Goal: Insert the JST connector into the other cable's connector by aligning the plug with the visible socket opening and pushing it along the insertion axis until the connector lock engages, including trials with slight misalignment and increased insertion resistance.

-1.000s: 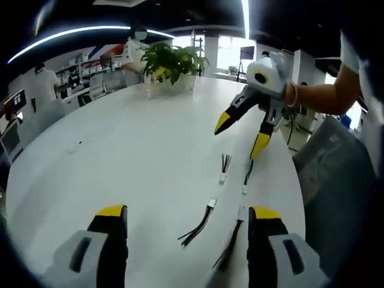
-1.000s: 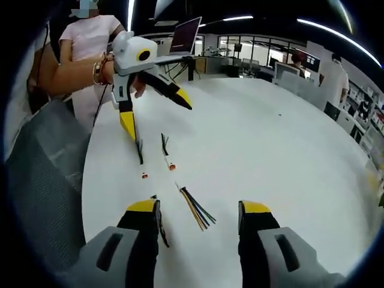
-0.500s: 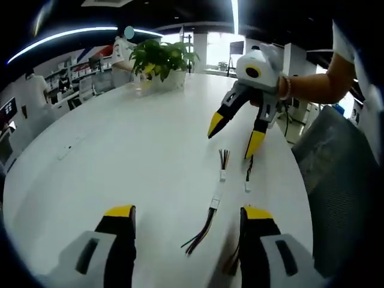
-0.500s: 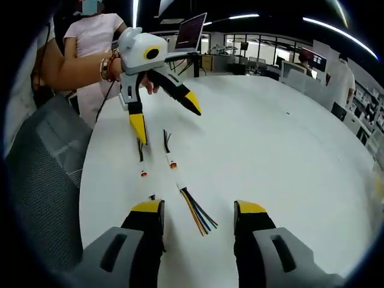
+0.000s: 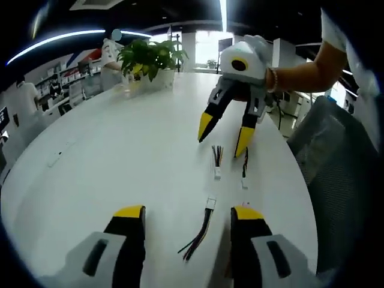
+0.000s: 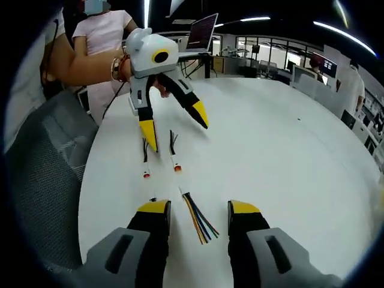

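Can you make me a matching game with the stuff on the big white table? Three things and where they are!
Things:
1. potted plant
2. laptop
3. cable with colourful loose wires

Places:
A. lying between the right gripper's two yellow tips
B. open at the table's far edge, screen lit
C. standing at the table's far end, leaves green

Pairs: 1-C, 2-B, 3-A

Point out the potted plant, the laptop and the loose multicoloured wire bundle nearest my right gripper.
potted plant [image 5: 149, 55], left gripper view, on its leaves
laptop [image 6: 202, 31], right gripper view, on its screen
multicoloured wire bundle [image 6: 198, 218], right gripper view, on mid-strands
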Demonstrator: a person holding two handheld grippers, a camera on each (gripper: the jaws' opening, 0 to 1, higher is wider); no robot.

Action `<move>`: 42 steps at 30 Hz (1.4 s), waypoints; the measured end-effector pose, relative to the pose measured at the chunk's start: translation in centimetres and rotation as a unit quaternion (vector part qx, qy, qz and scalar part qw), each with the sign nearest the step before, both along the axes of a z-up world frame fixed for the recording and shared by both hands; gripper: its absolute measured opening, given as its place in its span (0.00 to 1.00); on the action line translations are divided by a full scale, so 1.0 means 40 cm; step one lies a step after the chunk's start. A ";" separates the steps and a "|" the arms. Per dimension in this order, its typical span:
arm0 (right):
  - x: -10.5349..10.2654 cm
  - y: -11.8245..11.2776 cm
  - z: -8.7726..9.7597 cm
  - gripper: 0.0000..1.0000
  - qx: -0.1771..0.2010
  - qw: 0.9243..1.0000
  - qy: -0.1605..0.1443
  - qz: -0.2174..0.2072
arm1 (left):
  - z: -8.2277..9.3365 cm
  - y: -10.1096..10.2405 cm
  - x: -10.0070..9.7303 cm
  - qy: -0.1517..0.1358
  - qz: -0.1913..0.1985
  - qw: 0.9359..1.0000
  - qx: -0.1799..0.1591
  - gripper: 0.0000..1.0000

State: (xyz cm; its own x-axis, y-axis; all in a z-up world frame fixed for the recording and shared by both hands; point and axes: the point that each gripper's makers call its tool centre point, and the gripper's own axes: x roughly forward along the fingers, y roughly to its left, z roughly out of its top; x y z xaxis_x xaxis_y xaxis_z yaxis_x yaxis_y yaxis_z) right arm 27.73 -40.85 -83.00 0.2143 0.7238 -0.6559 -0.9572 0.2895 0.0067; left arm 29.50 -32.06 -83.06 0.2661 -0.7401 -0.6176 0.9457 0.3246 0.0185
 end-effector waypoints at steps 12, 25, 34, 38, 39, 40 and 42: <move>-0.015 0.014 -0.029 0.32 -0.009 1.000 0.012 0.021 | -0.017 -0.021 -0.009 0.006 -0.015 1.000 -0.009 0.44; -0.023 0.035 -0.033 0.26 0.000 0.999 0.020 0.039 | -0.021 -0.035 -0.026 0.011 -0.026 0.999 -0.022 0.33; -0.028 0.047 -0.038 0.21 0.001 0.998 0.025 0.052 | -0.025 -0.041 -0.037 0.009 -0.038 0.999 -0.025 0.23; -0.029 0.050 -0.038 0.18 0.003 0.998 0.026 0.057 | -0.020 -0.045 -0.038 0.008 -0.039 0.999 -0.032 0.21; -0.029 0.050 -0.038 0.18 0.003 0.998 0.026 0.058 | -0.019 -0.045 -0.038 0.008 -0.038 0.999 -0.033 0.21; -0.029 0.051 -0.038 0.17 0.004 0.998 0.028 0.059 | -0.020 -0.045 -0.039 0.009 -0.039 0.999 -0.032 0.20; -0.030 0.052 -0.039 0.17 0.004 0.998 0.029 0.062 | -0.020 -0.045 -0.042 0.011 -0.040 0.999 -0.033 0.19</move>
State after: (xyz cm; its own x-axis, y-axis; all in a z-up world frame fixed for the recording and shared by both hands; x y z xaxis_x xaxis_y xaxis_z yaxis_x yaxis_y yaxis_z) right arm 26.52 -38.78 -84.57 0.0841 0.7471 -0.6594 -0.9836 0.1681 0.0650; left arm 27.84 -33.88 -83.86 0.1913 -0.7979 -0.5717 0.9687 0.2472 -0.0209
